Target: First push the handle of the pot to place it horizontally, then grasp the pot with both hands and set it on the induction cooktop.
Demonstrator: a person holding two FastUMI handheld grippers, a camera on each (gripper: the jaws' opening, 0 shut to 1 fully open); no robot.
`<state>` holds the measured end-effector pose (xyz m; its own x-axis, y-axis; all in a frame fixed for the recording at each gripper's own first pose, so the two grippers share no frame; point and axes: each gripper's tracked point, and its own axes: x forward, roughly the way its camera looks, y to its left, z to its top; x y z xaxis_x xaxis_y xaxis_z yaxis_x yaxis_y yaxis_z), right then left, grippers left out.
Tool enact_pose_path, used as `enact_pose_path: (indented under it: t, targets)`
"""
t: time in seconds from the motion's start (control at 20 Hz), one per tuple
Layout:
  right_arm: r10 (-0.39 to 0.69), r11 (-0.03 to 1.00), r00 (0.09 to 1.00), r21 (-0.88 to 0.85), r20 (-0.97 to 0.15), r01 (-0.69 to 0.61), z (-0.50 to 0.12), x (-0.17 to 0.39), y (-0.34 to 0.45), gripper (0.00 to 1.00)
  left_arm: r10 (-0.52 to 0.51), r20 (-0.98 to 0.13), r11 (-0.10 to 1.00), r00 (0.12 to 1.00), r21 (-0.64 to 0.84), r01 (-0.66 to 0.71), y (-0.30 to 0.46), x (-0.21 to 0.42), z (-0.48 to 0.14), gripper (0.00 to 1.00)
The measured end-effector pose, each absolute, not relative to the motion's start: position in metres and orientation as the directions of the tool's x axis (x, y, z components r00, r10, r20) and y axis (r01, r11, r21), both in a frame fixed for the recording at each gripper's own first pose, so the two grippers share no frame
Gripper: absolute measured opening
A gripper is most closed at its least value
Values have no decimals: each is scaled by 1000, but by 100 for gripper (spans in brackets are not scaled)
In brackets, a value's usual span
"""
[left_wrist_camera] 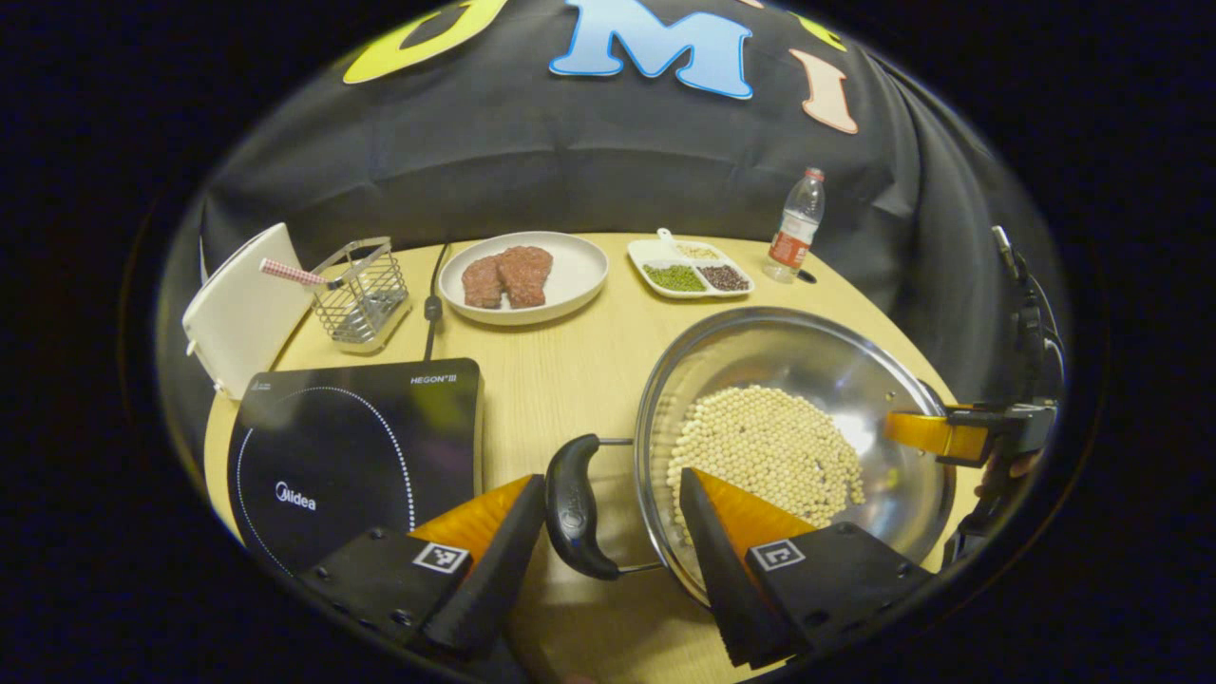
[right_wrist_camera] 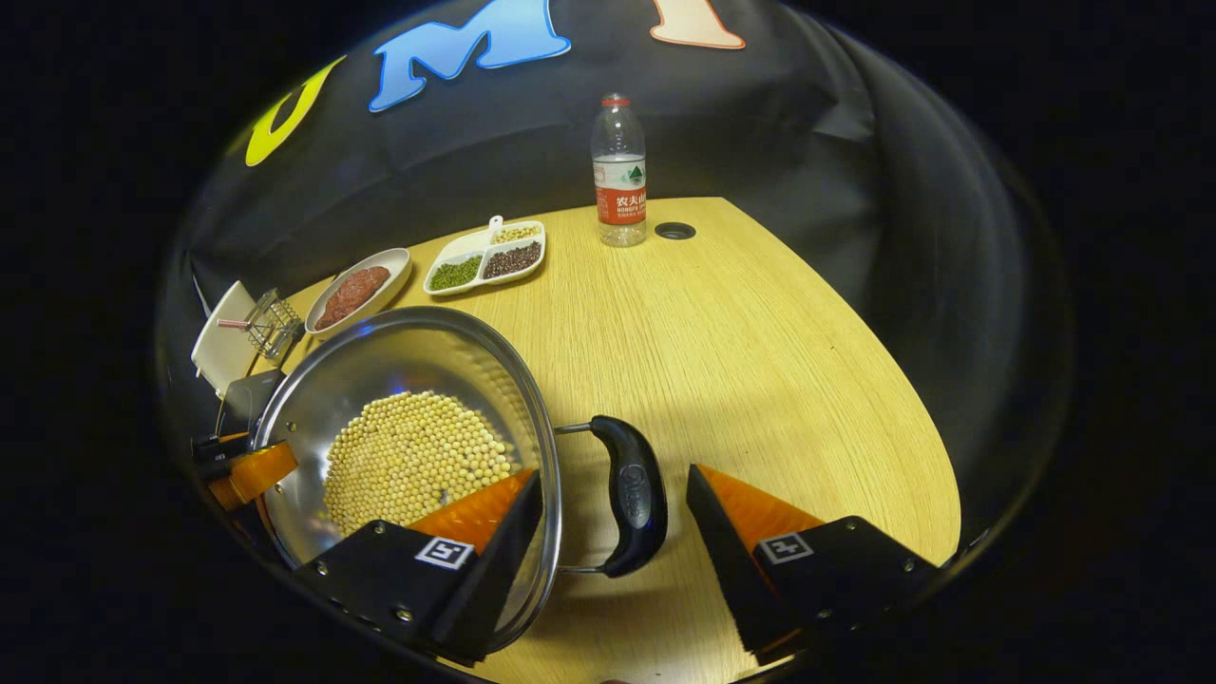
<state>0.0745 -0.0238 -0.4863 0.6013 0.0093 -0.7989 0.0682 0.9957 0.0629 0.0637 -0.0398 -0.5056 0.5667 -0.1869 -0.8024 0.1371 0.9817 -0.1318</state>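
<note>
In the left gripper view, the left tool (left_wrist_camera: 600,518) sits at the bottom of the frame with its two fingers wide apart. One black handle (left_wrist_camera: 573,508) of the pot (left_wrist_camera: 793,446) stands between the fingers, and neither finger presses on it. The pot is a shiny metal bowl in the lower right, resting on the wooden surface (left_wrist_camera: 560,370). It holds a heap of pale beans (left_wrist_camera: 765,451). At the far right of the frame, the right tool (left_wrist_camera: 959,432) reaches the pot's other side (a bit of a hand shows behind it). The cooktop (left_wrist_camera: 356,451) is a flat black slab in the lower left, just beside the pot's handle, and the pot is not on it. Farther back are a plate with meat (left_wrist_camera: 524,275), a tray of beans (left_wrist_camera: 690,269), a bottle (left_wrist_camera: 796,228), a wire basket (left_wrist_camera: 364,293) and a white board (left_wrist_camera: 237,309).

In the right gripper view, the right tool (right_wrist_camera: 613,518) is at the bottom, fingers wide apart too. The pot's other handle (right_wrist_camera: 635,494) stands between them, held by nothing. The pot (right_wrist_camera: 399,427) is in the lower left with its beans (right_wrist_camera: 413,456). The left tool (right_wrist_camera: 242,470) shows at the far left by the pot's rim. The bottle (right_wrist_camera: 618,171) stands at the top, the tray (right_wrist_camera: 486,256) and plate (right_wrist_camera: 359,288) in the upper left. The surface (right_wrist_camera: 750,351) stretches off to the right.
</note>
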Motion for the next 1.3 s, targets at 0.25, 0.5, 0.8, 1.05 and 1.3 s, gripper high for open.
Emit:
enact_pose_path:
  t: [0.25, 0.5, 0.8, 1.05, 1.3]
  targets:
    - [27, 998, 590, 59, -807, 36, -490, 76, -15, 73, -200, -811, 980, 549, -160, 120, -44, 61, -516, 80]
    - [50, 992, 590, 106, -806, 61, -486, 76, -15, 64, -181, -816, 983, 549, -157, 91, -41, 65, -516, 70]
    - [40, 993, 577, 98, -816, 68, -483, 71, -11, 59, -151, -830, 988, 537, -121, 90, -39, 63, -516, 65]
    - [43, 993, 579, 97, -814, 62, -458, 62, -4, 58, -142, -818, 990, 558, -115, 84, -31, 66, -500, 69]
    - [54, 992, 584, 111, -810, 63, -430, 52, 18, 58, -112, -813, 994, 571, -86, 72, -9, 53, -452, 65]
